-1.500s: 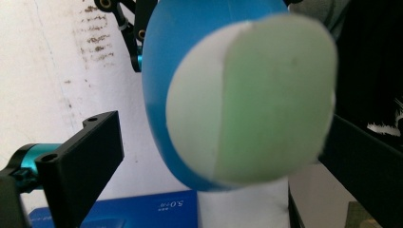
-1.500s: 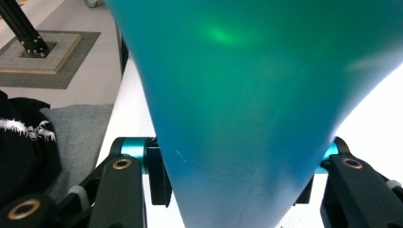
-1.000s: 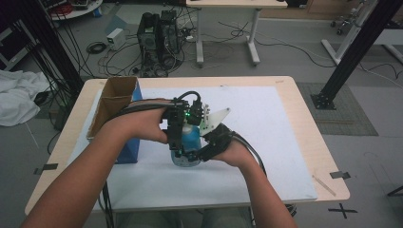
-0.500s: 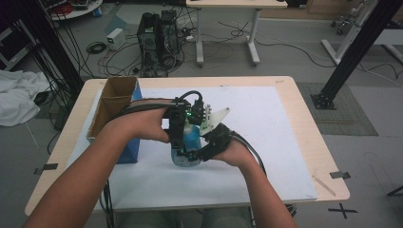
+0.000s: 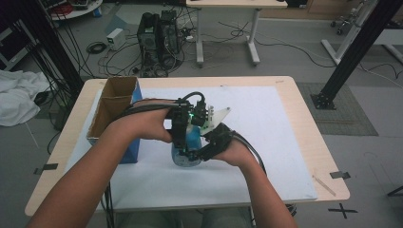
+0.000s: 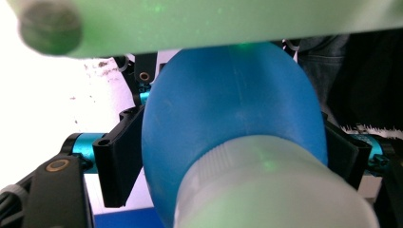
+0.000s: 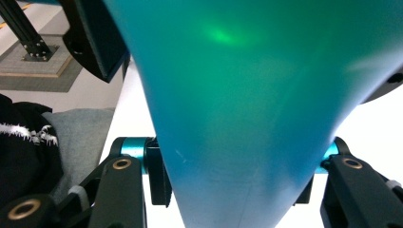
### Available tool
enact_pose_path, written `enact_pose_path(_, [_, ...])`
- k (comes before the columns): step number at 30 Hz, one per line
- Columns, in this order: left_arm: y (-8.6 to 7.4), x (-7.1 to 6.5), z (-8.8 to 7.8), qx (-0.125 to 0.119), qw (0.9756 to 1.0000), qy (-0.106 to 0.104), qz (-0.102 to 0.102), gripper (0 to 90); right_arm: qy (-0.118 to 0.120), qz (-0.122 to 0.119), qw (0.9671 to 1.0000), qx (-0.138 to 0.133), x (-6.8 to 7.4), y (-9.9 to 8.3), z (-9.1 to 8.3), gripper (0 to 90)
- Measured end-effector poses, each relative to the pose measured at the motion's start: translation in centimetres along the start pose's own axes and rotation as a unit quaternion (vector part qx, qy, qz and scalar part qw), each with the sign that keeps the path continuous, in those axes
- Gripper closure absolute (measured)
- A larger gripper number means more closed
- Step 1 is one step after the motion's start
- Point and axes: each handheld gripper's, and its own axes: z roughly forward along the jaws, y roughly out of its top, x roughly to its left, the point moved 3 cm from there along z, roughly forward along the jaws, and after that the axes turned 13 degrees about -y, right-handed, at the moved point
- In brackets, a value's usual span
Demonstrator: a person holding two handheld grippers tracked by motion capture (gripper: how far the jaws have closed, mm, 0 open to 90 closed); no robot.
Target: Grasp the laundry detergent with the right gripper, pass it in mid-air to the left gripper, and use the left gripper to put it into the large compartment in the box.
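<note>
High view: we hold the blue bottle (image 5: 187, 149) on the white mat (image 5: 266, 123), near the cardboard box (image 5: 115, 102). Our right gripper (image 5: 202, 153) squeezes its body so it stays still. Our left gripper (image 5: 183, 142) has just been closing around the pale cap end (image 6: 271, 190) (probably to twist it).

We see a grey floor (image 5: 285, 61) strewn with black cables (image 5: 119, 57) around a black computer tower (image 5: 159, 40). Beyond it stands a light wooden desk on white legs (image 5: 225, 28). A black metal frame post (image 5: 354, 52) rises at right over a grey mat (image 5: 344, 111); crumpled white cloth (image 5: 16, 97) lies at left. Light is even.
</note>
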Motion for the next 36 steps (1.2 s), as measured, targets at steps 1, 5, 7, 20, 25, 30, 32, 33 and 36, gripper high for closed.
enact_pose_path(1, [0.0, 0.0, 0.0, 0.0, 1.0, 0.001, 0.001, 25.2, -0.001, 0.0, 1.0, -0.001, 0.0, 0.0, 0.0, 46.5])
enact_pose_path(5, [0.1, -0.1, 0.0, 0.0, 1.0, 0.0, 0.001, 27.9, -0.008, -0.012, 0.9998, -0.017, -0.3, 0.2, 0.1, 46.5])
enact_pose_path(7, [0.0, -0.1, 0.1, 0.003, 1.0, 0.0, 0.0, 28.3, 0.0, 0.006, 1.0, -0.002, 0.0, 0.1, 0.0, 46.4])
enact_pose_path(20, [0.0, -0.2, 0.4, 0.007, 0.9999, -0.003, -0.012, 38.5, -0.005, -0.015, 0.9999, -0.002, -0.2, -0.2, 0.4, 46.6])
enact_pose_path(25, [0.0, -0.3, 0.3, 0.01, 0.9998, 0.004, -0.015, 39.1, 0.002, -0.017, 0.9998, 0.001, -0.1, -0.2, 0.4, 46.4])
enact_pose_path(30, [0.1, -0.5, -0.1, 0.005, 0.9998, 0.005, -0.02, 39.3, -0.001, -0.01, 0.9999, -0.005, 0.1, -0.1, 0.2, 44.4])
enact_pose_path(32, [0.2, -0.6, -0.3, 0.002, 0.9998, 0.003, -0.019, 39.3, -0.027, -0.053, 0.9973, -0.044, -0.8, 0.3, 0.3, 43.0])
enact_pose_path(33, [0.2, -0.4, -0.4, 0.006, 0.9998, 0.007, -0.017, 39.3, -0.037, -0.058, 0.9964, -0.05, -0.9, 0.3, 0.2, 41.1])
enact_pose_path(36, [0.2, -0.3, -0.5, 0.014, 0.9996, 0.012, -0.022, 39.3, -0.023, -0.044, 0.9968, -0.063, -0.5, 0.5, -0.1, 33.3])
